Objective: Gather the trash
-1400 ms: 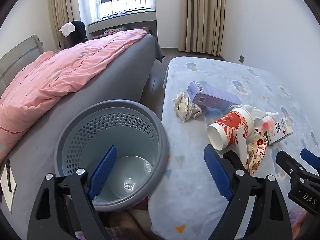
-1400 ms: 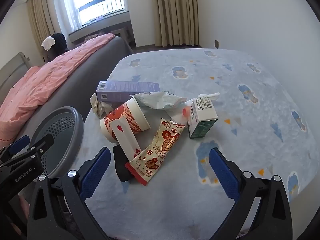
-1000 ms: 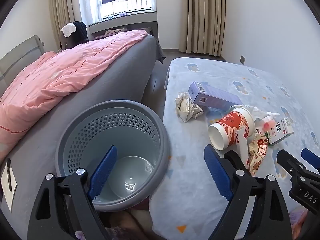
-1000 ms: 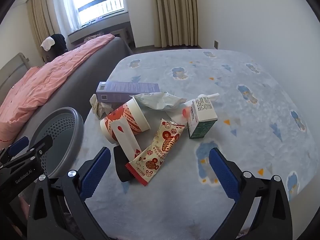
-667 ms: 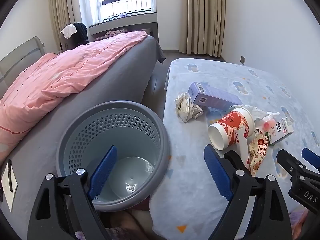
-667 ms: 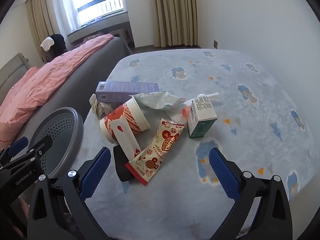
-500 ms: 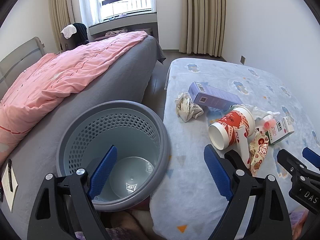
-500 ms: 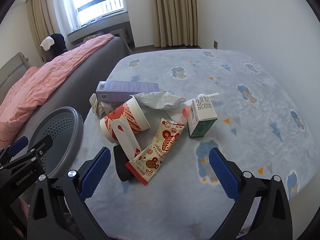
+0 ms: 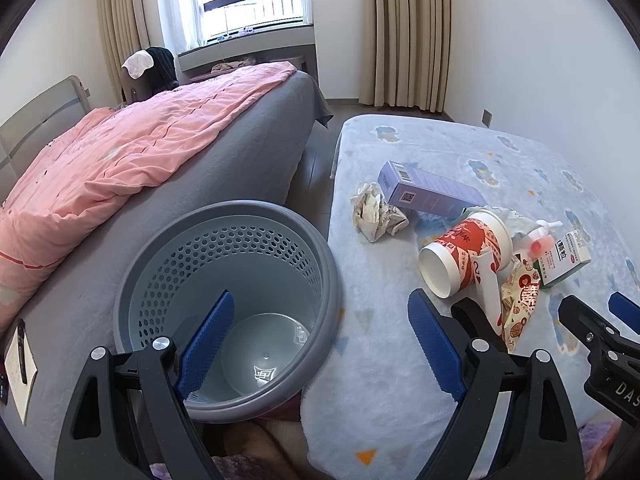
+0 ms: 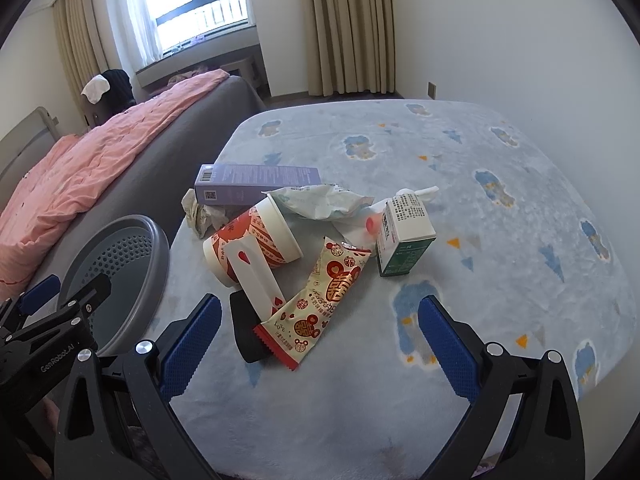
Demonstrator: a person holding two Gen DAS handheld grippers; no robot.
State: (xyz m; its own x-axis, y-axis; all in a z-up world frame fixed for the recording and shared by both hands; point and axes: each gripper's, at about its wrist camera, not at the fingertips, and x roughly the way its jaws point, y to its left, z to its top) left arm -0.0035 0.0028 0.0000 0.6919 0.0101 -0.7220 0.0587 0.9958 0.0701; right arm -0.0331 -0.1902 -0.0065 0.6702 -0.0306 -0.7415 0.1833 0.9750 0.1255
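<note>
At the lower centre of the left wrist frame, the left hand-held gripper [image 9: 320,344] is held wide open and empty beside the grey basket [image 9: 332,276], probably so that trash can be dropped in. The trash pile, with a paper cup [image 10: 256,240] and a snack wrapper [image 10: 320,300], is seen at mid-frame on the blue rug [image 10: 500,220], and the right hand-held gripper [image 10: 320,344] is kept open and empty before it, presumably for a first pick.

Bin [image 9: 224,236]: off the rug's [image 10: 500,216] left edge, between rug and bed [image 9: 240,160].
Long box [image 10: 256,184]: near the rug's left edge, farthest of the litter.
Crumpled paper [image 9: 374,212]: just left of the long box, by the rug's left edge.
Paper cup [image 10: 252,244]: on its side, before the long box.
Snack wrapper [image 10: 320,300]: before the cup, toward the near edge.
Carton [image 10: 404,236]: right of the cup.
</note>
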